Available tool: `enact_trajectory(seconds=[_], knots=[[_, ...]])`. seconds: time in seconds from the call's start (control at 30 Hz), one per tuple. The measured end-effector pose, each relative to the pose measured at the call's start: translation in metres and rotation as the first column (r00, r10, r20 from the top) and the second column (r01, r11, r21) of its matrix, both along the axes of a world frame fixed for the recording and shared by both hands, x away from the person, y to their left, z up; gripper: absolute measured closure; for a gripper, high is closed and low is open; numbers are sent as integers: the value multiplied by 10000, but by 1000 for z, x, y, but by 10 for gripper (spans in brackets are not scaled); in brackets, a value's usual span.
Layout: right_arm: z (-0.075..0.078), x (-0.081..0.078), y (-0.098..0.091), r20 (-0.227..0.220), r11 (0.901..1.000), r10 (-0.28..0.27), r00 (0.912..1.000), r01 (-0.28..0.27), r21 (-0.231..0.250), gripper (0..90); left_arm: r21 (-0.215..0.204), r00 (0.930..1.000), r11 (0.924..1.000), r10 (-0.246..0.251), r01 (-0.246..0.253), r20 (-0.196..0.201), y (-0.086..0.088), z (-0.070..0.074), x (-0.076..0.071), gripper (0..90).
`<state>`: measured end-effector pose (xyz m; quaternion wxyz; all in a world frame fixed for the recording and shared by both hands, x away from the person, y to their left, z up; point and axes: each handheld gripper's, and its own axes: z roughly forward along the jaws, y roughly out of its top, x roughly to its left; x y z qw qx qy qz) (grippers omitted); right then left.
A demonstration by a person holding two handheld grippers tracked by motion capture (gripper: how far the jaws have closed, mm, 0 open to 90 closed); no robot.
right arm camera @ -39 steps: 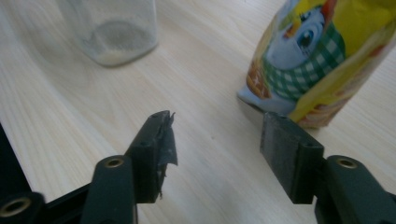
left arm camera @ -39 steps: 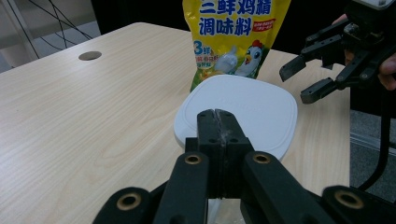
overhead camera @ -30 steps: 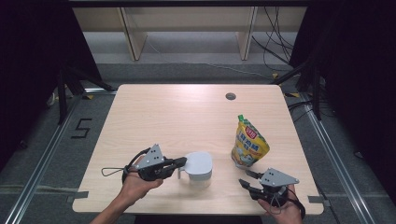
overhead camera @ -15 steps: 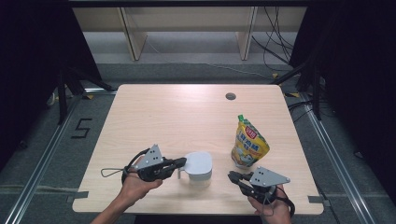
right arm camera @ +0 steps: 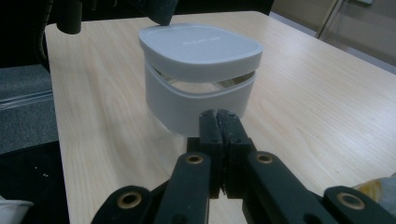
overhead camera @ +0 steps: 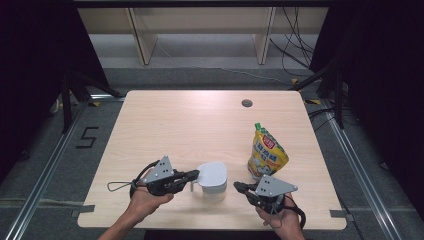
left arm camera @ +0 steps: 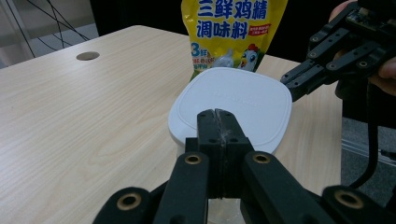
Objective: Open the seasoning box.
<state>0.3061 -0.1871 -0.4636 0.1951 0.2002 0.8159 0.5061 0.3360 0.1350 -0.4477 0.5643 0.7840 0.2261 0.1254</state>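
Two pressed-together grippers, left gripper [overhead camera: 196, 174] and right gripper [overhead camera: 237, 187], over pale wooden table [overhead camera: 190, 125].

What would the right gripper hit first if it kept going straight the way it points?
Most likely the white lidded container: the right gripper, jaws shut with nothing between them, aims at its lower wall. A gap seems to remain, though depth is hard to judge.
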Motion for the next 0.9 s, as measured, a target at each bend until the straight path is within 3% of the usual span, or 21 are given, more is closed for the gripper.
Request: enact_trajectory(seconds=[0.1,0.43,0.9], knots=[[0,0,2,-148,10000,-53,9999,52,-16,900,-9,10000,10000,21,-21,16,0,0,0,891],[3,5,8,100,9998,171,9998,-170,-142,900,18,10000,10000,5,-6,24,0,0,0,891],[10,10,18,82,9989,347,9994,-345,-310,900,-58,9999,9999,86,-86,-73,1,-1,-1,891]])
